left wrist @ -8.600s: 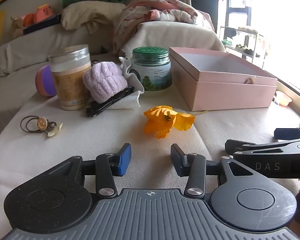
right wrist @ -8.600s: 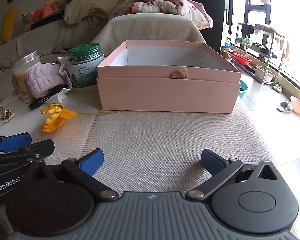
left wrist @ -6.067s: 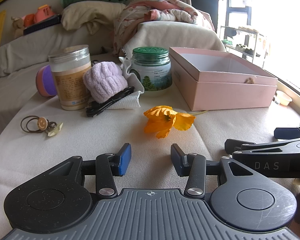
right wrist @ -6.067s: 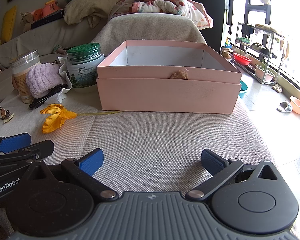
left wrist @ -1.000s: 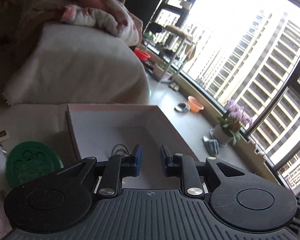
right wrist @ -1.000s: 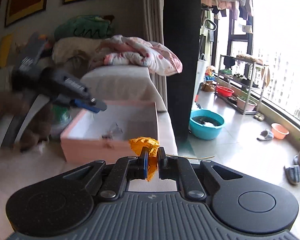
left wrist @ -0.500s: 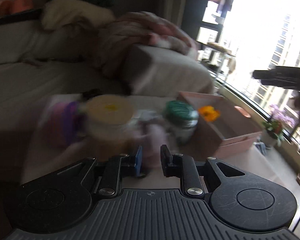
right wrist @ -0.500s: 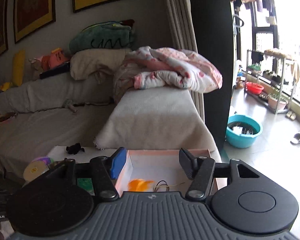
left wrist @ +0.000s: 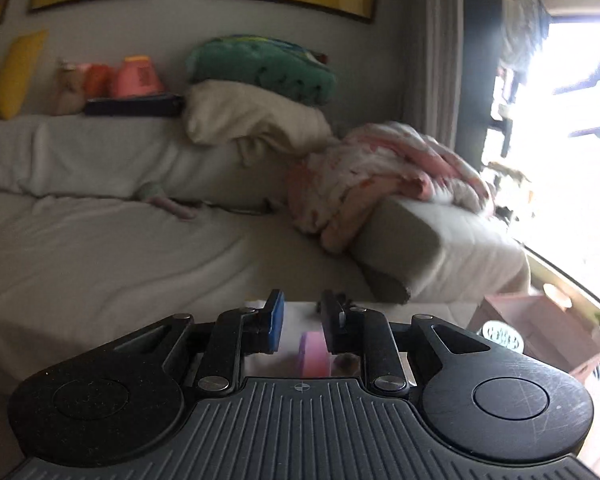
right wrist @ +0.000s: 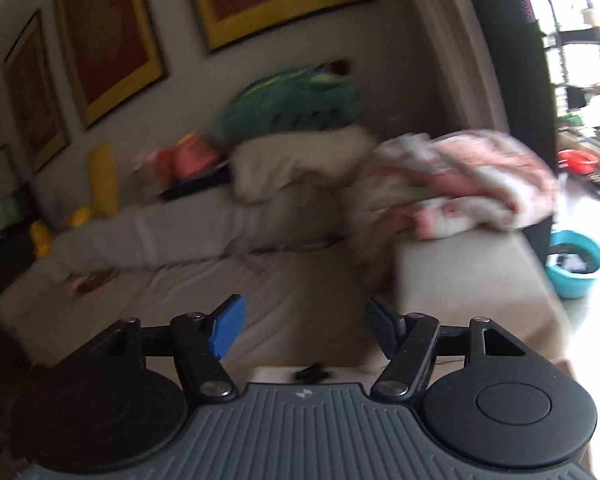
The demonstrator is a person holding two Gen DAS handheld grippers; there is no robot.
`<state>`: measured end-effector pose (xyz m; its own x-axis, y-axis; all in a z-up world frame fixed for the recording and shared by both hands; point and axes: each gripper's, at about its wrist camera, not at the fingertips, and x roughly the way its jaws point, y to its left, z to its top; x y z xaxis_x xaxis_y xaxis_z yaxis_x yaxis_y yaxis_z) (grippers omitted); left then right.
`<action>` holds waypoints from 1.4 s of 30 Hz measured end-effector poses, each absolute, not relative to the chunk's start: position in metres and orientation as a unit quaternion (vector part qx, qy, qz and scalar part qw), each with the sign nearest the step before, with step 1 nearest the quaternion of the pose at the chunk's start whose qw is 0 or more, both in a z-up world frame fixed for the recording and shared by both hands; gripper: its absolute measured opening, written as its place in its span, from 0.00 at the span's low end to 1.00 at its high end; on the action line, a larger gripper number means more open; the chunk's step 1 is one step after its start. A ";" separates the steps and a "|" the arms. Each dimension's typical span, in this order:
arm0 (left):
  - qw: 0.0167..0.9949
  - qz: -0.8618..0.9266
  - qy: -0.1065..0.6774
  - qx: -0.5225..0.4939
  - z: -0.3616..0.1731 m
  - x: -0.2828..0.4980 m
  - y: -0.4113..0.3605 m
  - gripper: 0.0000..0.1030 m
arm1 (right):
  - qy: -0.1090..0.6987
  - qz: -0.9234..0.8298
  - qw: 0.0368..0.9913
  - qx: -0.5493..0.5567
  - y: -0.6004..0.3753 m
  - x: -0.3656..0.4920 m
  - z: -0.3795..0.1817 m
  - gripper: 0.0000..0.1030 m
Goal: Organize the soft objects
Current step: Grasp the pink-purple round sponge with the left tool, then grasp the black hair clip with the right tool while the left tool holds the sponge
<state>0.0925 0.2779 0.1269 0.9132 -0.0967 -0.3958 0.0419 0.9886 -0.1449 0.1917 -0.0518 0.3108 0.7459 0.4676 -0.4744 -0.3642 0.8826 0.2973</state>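
Facing sofa (left wrist: 100, 240), pink box (left wrist: 540, 328), green-lidded jar (left wrist: 502, 338)

Both cameras sit low behind their own fingers and look level across the room at the grey sofa (left wrist: 100, 248), well apart from it. The left wrist view faces it nearly square, with the pink box (left wrist: 540, 332) at 4 o'clock near the frame edge and the bright window at 2 o'clock. The right wrist view is rolled (the framed pictures (right wrist: 112, 52) slant) and blurred, with the blue basin (right wrist: 576, 264) at 3 o'clock. Both views share the green cushion (left wrist: 260, 68) at 12 o'clock, the cream pillow (left wrist: 256, 120) beneath it and the pink blanket (left wrist: 380, 184) on the sofa arm
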 end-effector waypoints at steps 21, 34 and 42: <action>0.936 -0.153 0.311 -0.067 0.053 0.175 0.258 0.29 | 0.432 0.212 0.876 -0.041 0.020 0.277 0.183 0.65; 0.955 -0.074 0.288 -0.015 0.053 0.172 0.267 0.44 | 0.440 0.214 0.870 -0.055 0.025 0.276 0.172 0.65; 0.954 -0.090 0.287 -0.016 0.050 0.172 0.268 0.44 | 0.452 0.212 0.865 -0.052 0.022 0.278 0.162 0.65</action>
